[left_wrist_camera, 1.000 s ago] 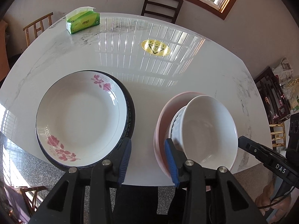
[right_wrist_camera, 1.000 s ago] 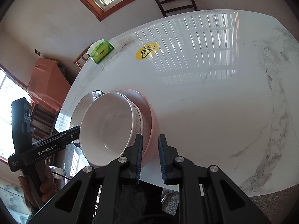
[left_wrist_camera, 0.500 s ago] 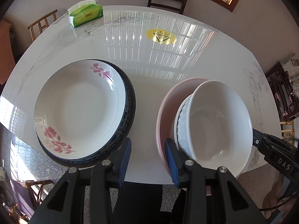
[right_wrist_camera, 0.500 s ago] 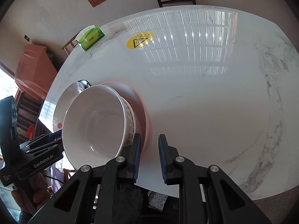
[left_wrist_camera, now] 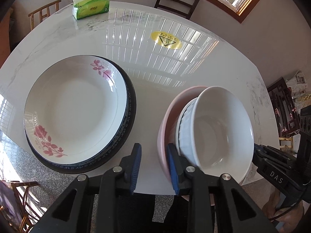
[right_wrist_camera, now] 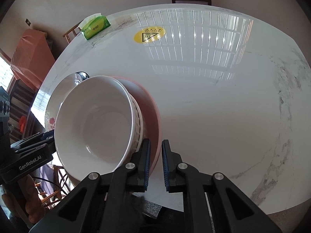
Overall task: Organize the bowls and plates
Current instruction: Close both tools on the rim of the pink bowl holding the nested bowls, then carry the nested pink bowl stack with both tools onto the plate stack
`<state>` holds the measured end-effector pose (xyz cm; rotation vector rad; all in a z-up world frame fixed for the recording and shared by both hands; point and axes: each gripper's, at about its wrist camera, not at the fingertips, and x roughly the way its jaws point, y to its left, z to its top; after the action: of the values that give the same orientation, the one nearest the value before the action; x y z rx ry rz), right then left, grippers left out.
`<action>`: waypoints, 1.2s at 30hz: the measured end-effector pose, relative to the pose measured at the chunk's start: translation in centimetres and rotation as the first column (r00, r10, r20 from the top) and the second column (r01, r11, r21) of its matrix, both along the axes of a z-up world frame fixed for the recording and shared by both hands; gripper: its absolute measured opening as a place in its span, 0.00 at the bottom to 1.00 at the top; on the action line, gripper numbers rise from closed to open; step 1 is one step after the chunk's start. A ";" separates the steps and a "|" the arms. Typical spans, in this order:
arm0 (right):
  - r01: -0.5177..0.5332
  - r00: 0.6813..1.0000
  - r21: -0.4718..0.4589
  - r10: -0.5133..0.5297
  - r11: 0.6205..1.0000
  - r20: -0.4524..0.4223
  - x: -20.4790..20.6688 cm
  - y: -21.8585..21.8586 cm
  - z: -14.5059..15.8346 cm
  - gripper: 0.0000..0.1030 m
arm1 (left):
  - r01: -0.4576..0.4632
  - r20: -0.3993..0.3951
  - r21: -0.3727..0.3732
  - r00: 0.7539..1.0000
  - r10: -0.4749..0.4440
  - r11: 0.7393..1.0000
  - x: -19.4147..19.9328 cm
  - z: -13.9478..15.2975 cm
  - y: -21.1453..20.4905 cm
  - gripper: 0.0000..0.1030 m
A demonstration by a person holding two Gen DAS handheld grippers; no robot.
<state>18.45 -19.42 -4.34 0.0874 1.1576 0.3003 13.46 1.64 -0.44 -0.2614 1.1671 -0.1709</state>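
Observation:
A pink bowl (left_wrist_camera: 165, 120) holds a ribbed white bowl (left_wrist_camera: 182, 132) and a smooth white bowl (left_wrist_camera: 219, 128); the stack reaches past the table's near edge. My left gripper (left_wrist_camera: 153, 168) straddles the pink rim with its jaws closing. Its right pad sits inside the rim; the left pad stands apart from it. In the right wrist view my right gripper (right_wrist_camera: 156, 162) is shut on the pink bowl (right_wrist_camera: 149, 104) at its right rim. To the left a floral white plate (left_wrist_camera: 75, 110) lies on a dark blue-edged plate (left_wrist_camera: 130, 120).
The white marble table (left_wrist_camera: 155, 68) carries a green tissue box (left_wrist_camera: 90, 5) at the far left and a yellow sticker (left_wrist_camera: 166, 39) near the middle. A dark chair (left_wrist_camera: 176, 0) stands behind the table, a wooden chair (left_wrist_camera: 43, 12) at the far left. A hand holds each gripper.
The left jaws have narrowed around the pink rim. The right jaws have drawn together onto that rim. The right view has rolled, and the bowl stack looms larger in both views.

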 end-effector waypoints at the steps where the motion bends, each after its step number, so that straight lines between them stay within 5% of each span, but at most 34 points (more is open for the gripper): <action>1: 0.001 1.000 0.003 -0.001 1.000 0.003 -0.1 0.0 0.0 0.12 | 0.011 0.007 -0.005 1.000 -0.011 1.000 -0.1 0.1 -0.3 0.11; 4: 0.014 1.000 0.040 -0.014 0.999 -0.002 -0.1 -0.6 -0.1 0.12 | 0.010 0.041 0.040 0.999 -0.012 0.999 -0.6 0.4 -1.3 0.10; 36: 0.062 0.998 0.147 -0.061 0.987 -0.011 -0.7 -1.8 0.3 0.13 | -0.020 0.062 0.002 0.998 0.020 1.000 0.0 1.2 -0.6 0.08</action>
<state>17.73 -21.21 -4.01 0.2535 1.1358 0.3311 13.51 1.00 0.80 -0.2638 1.1029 -0.1593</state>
